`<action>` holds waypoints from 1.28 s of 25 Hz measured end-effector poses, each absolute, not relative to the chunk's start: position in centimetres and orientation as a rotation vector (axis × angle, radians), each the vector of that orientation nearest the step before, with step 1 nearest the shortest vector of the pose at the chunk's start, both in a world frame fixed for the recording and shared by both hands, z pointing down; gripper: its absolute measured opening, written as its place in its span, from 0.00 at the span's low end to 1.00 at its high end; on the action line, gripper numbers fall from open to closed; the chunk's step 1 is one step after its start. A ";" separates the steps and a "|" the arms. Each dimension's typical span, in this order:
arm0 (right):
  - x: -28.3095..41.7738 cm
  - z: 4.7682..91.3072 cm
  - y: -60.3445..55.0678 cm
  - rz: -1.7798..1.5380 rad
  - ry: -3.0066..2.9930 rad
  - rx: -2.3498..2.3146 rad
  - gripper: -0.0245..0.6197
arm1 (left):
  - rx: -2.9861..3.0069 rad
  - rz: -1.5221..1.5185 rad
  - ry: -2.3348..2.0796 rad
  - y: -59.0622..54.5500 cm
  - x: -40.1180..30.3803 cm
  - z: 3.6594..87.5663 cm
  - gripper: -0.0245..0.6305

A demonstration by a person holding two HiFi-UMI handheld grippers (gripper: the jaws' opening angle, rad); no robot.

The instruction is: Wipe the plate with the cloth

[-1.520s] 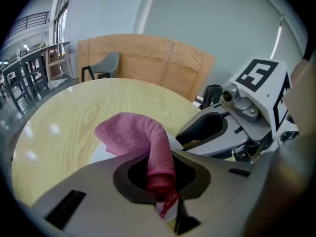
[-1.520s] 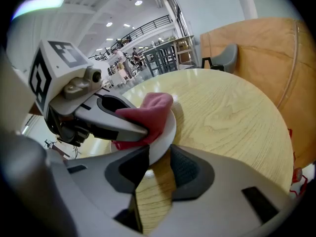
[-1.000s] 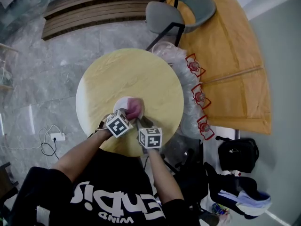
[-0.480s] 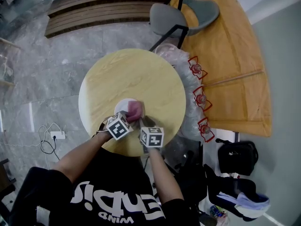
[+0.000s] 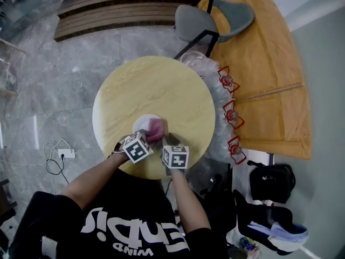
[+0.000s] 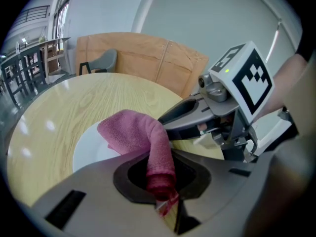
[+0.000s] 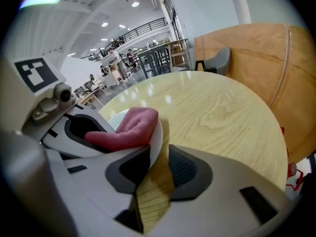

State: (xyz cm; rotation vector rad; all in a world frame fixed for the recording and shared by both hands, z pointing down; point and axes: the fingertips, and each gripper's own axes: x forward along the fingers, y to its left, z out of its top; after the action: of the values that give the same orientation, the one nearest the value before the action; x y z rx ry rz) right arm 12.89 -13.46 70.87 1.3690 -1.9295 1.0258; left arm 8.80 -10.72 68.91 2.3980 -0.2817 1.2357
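Note:
A white plate [image 5: 141, 122] lies near the front edge of the round wooden table [image 5: 156, 85]. A pink cloth [image 5: 155, 127] is draped on its right part. My left gripper [image 5: 146, 136] is shut on the cloth [image 6: 128, 132]; one end of it is pinched between the jaws [image 6: 160, 179] and the rest is spread over the plate [image 6: 91, 149]. My right gripper [image 5: 164, 143] is shut on the plate's near rim [image 7: 157, 132], which stands between its jaws [image 7: 157, 164]. In the right gripper view, the cloth [image 7: 131, 127] lies just beyond the rim.
A grey chair [image 5: 207, 18] stands behind the table. An orange board [image 5: 269, 63] and clear plastic wrap with red items [image 5: 226, 112] are to the right. A black bag [image 5: 269, 179] and a power strip [image 5: 64, 156] lie on the floor.
Both grippers, with the cloth and the plate, have shifted slightly toward the table's near edge. Both holds are unchanged.

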 end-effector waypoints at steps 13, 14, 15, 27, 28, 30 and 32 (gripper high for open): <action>12.8 70.9 -13.5 1.035 -1.909 1.375 0.24 | 2.374 1.232 -0.282 -9.4 5.8 68.6 0.12; 12.8 70.9 -13.5 1.035 -1.910 1.375 0.24 | 2.370 1.237 -0.285 -9.3 5.5 68.6 0.12; 12.8 70.8 -13.5 1.034 -1.912 1.374 0.24 | 2.366 1.242 -0.287 -9.3 5.2 68.6 0.12; 12.2 70.7 -13.8 1.030 -1.924 1.354 0.24 | 2.343 1.270 -0.353 -10.2 1.0 68.5 0.12; 12.2 70.7 -13.8 1.030 -1.923 1.350 0.24 | 2.341 1.272 -0.362 -10.5 0.8 68.5 0.12; 12.1 70.7 -13.7 1.034 -1.925 1.343 0.24 | 2.332 1.272 -0.386 -11.0 0.2 68.4 0.12; 12.0 70.7 -13.6 1.042 -1.927 1.338 0.24 | 2.331 1.269 -0.413 -11.6 -0.1 68.4 0.12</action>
State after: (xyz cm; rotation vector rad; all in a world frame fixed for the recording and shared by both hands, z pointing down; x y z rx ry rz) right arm 11.97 -13.61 70.67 1.3376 -1.9271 1.0416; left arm -0.11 -11.65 68.40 2.3308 -0.4131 1.2691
